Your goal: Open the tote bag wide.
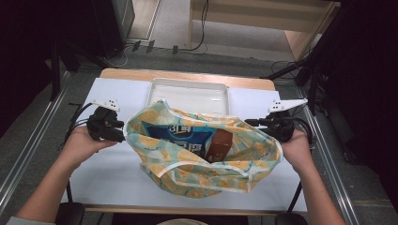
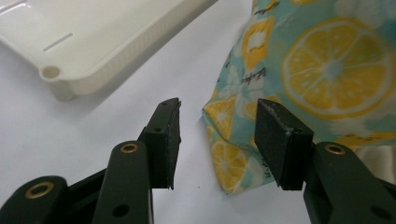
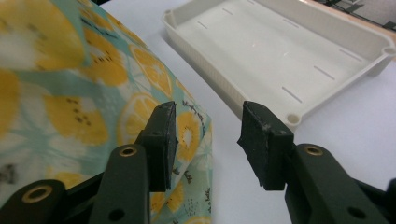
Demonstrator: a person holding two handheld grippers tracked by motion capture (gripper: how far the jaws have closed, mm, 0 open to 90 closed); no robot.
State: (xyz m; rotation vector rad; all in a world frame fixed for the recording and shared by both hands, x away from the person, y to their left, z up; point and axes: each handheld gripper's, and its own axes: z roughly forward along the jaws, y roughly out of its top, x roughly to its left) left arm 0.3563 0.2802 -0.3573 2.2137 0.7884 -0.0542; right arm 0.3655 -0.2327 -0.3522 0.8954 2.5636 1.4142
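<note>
high: above, facing forward-down | tool views: low, close | shared: bag [image 1: 202, 150], tray [image 1: 187, 93]

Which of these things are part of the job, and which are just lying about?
In the job:
- lemon-print bag, open on the table
- blue snack packet and brown item inside it
- left claw and right claw, both open at the bag's edges
- white tray, probably, just behind the bag

Lying about:
- cables on the floor beyond the table

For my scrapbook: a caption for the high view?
Two open grippers flank a lemon-print cloth bag before a white plastic tray.
</note>
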